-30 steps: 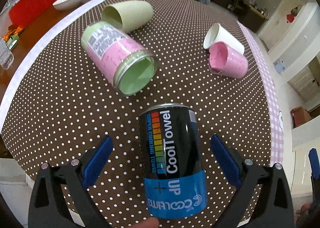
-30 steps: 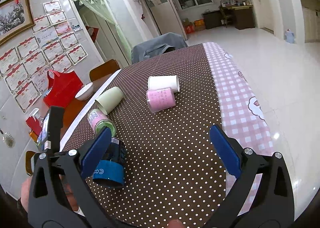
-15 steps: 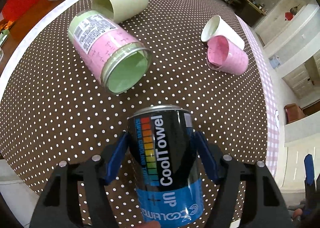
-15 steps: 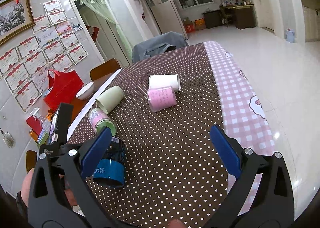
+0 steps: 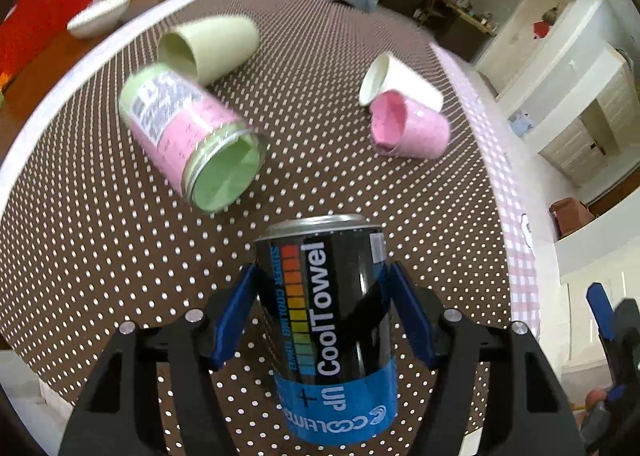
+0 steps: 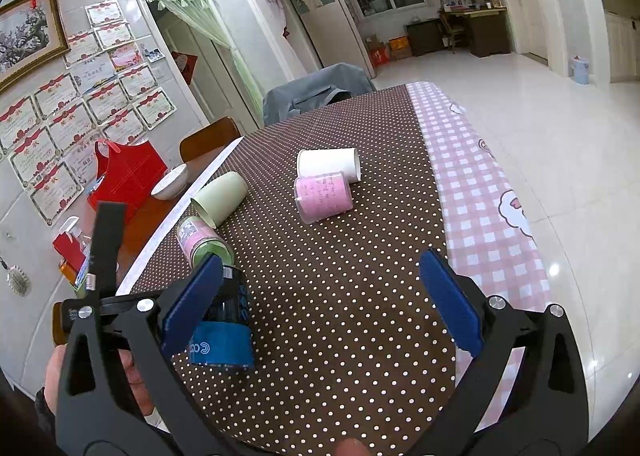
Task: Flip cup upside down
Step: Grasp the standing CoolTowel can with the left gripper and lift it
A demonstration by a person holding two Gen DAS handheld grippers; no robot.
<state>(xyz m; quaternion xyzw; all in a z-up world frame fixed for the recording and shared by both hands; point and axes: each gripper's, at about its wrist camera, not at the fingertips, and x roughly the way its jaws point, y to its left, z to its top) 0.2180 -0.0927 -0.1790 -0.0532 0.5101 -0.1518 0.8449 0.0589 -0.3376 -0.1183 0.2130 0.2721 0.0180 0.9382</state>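
A black and blue CoolTowel can-shaped cup (image 5: 332, 316) is gripped between the blue pads of my left gripper (image 5: 322, 320), which is shut on it. Its label reads upside down. It is tilted and seems lifted a little off the dotted tablecloth; it also shows in the right wrist view (image 6: 226, 320). My right gripper (image 6: 320, 304) is open and empty above the near part of the table, to the right of the can.
Several cups lie on their sides on the brown dotted cloth (image 5: 100, 240): a pink and green one (image 5: 192, 140), a pale green one (image 5: 208, 46), a white one (image 5: 396, 86) and a pink one (image 5: 408, 128). A white bowl (image 5: 100, 14) sits far left. The pink checked table edge (image 6: 480, 196) is on the right.
My left gripper closed its pads onto the CoolTowel can and raised it slightly, and the view tilted up. The right gripper stayed open and barely moved.
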